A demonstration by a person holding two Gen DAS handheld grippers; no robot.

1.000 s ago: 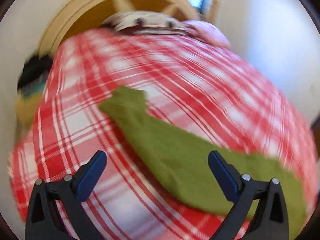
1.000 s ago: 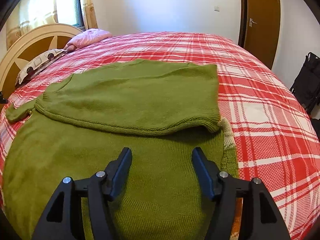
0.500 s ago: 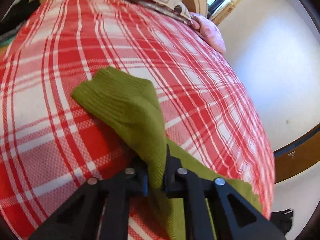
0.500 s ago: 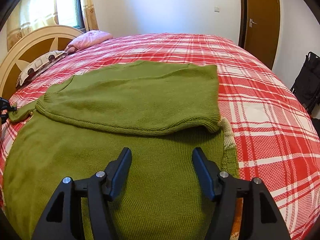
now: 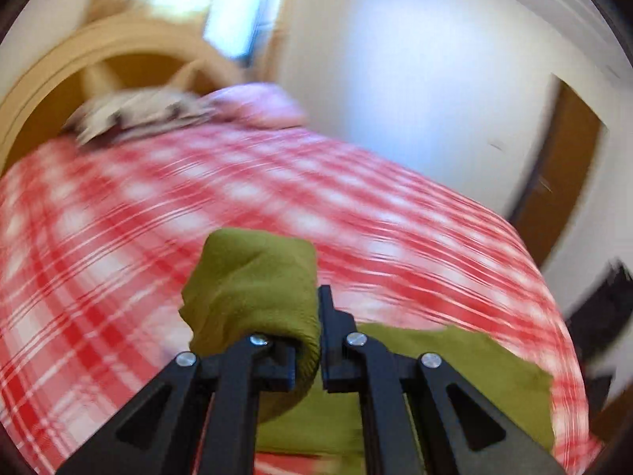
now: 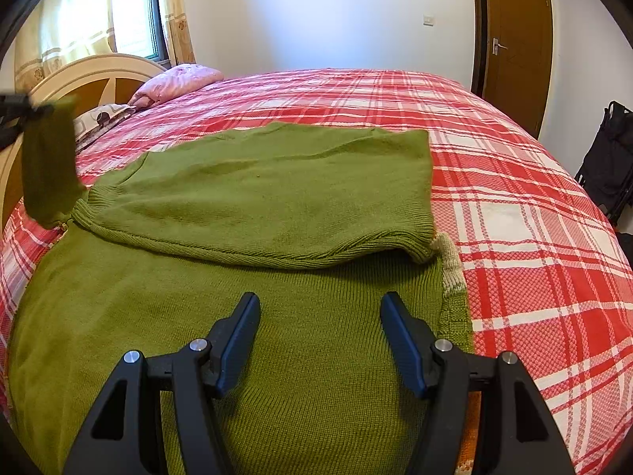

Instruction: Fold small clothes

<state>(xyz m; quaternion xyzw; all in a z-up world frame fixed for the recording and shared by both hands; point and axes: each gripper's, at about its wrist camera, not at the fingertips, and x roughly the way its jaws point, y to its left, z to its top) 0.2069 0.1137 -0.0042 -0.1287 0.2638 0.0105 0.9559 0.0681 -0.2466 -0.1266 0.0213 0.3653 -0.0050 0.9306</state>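
A green knitted sweater (image 6: pixel 277 206) lies on the red plaid bed, its far part folded toward me over the near part. My left gripper (image 5: pixel 312 340) is shut on the sweater's sleeve (image 5: pixel 253 289), which drapes over its fingers, lifted above the bed. In the right wrist view the left gripper (image 6: pixel 16 109) is at the far left edge, with the raised sleeve (image 6: pixel 49 162) hanging from it. My right gripper (image 6: pixel 320 340) is open and empty, just above the sweater's near part.
The red and white plaid bedspread (image 6: pixel 534 237) covers the bed. A pink pillow (image 6: pixel 178 79) and a patterned pillow (image 6: pixel 101 116) lie by the wooden headboard (image 6: pixel 99 75). A brown door (image 6: pixel 514 43) and a black folded item (image 6: pixel 609 158) stand at the right.
My left gripper closed on the sleeve, then lifted it off the bed; the sleeve now hangs raised at the sweater's left side. The right gripper has not moved.
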